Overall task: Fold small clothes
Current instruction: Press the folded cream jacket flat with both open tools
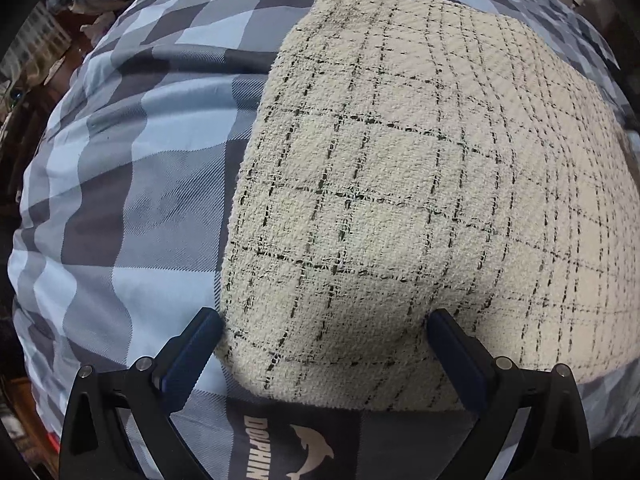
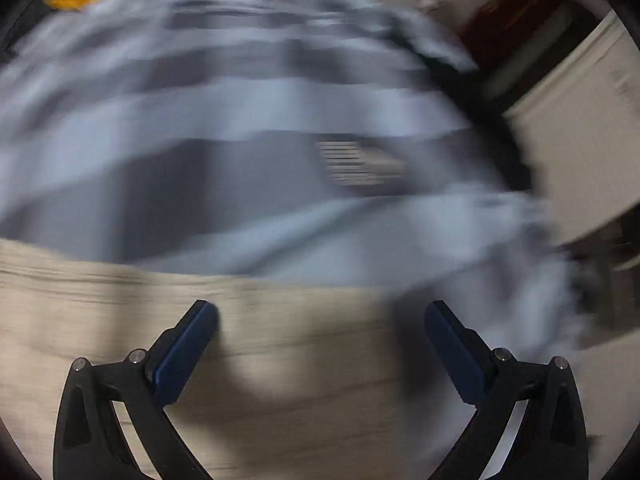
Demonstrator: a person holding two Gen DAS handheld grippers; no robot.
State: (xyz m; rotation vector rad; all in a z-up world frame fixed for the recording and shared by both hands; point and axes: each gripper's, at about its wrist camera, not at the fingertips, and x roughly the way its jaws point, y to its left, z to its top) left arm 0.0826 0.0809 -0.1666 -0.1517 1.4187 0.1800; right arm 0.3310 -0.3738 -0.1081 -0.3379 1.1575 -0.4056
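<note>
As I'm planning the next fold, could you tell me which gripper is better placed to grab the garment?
Probably left. The left gripper is open with its fingers either side of the cream garment's near corner. The right gripper is open too, but its view is motion-blurred.

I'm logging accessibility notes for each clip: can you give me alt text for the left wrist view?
A cream tweed garment with thin dark check lines lies flat on a blue-and-grey plaid bedspread. The open left hand-held gripper straddles its near corner, blue-padded fingers on either side. A dolphin logo shows on the bedspread below.
</note>
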